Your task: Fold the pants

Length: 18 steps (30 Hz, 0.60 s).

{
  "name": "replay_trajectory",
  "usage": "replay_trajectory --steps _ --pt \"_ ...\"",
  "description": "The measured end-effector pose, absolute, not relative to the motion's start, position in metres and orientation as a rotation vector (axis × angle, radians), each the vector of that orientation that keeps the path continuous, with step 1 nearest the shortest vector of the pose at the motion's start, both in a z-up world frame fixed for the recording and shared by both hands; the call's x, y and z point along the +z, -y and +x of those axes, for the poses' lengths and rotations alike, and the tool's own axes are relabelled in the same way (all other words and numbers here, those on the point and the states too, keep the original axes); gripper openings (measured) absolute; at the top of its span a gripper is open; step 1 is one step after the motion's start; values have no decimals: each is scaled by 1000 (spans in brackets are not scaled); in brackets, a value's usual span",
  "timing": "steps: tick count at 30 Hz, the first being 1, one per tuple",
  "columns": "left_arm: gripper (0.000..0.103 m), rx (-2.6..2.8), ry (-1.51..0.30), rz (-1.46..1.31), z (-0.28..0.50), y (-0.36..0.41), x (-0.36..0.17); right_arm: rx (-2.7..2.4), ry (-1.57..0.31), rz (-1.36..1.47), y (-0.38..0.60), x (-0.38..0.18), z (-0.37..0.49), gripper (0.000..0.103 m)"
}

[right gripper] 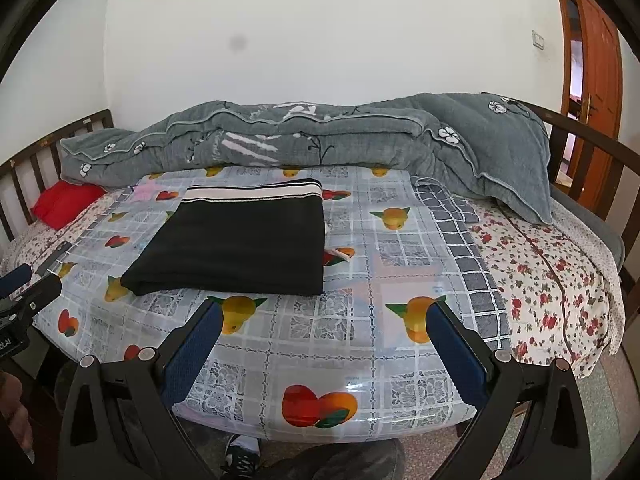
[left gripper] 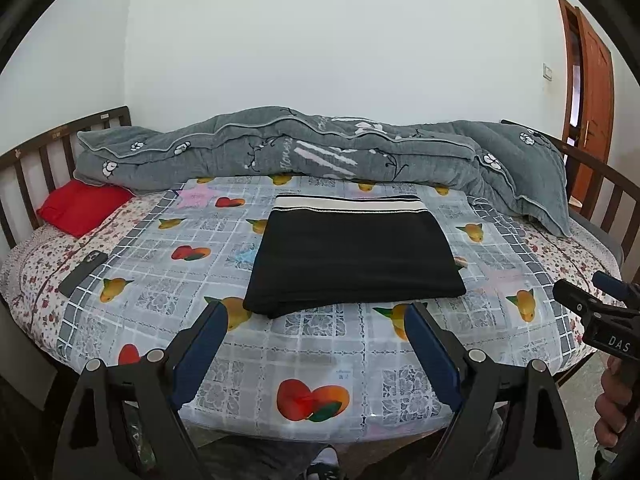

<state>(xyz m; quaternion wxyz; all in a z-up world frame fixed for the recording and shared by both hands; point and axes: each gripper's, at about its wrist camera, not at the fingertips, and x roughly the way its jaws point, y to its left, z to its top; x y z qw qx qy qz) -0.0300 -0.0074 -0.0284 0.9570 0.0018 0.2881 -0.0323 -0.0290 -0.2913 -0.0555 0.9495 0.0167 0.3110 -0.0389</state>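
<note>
Black pants (left gripper: 354, 254) lie folded into a flat rectangle on the fruit-print plastic cover (left gripper: 304, 344), their black-and-white striped waistband at the far edge. In the right wrist view the folded pants (right gripper: 240, 244) sit left of centre. My left gripper (left gripper: 316, 314) is open, held just short of the pants' near edge with nothing between its blue pads. My right gripper (right gripper: 326, 314) is open too, hovering over the cover to the right of the pants' near corner, empty. Each gripper shows at the edge of the other's view.
A rolled grey quilt (left gripper: 320, 152) runs along the back of the bed. A red pillow (left gripper: 82, 206) lies at the far left and a dark phone (left gripper: 82, 274) on the floral sheet. Wooden rails (right gripper: 592, 148) bound both ends. A brown door (left gripper: 592, 80) stands at the right.
</note>
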Motion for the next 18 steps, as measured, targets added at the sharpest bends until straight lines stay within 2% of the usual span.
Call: replay_trajectory --steps 18 --pt "89 -63 -581 12 -30 8 -29 -82 -634 33 294 -57 -30 100"
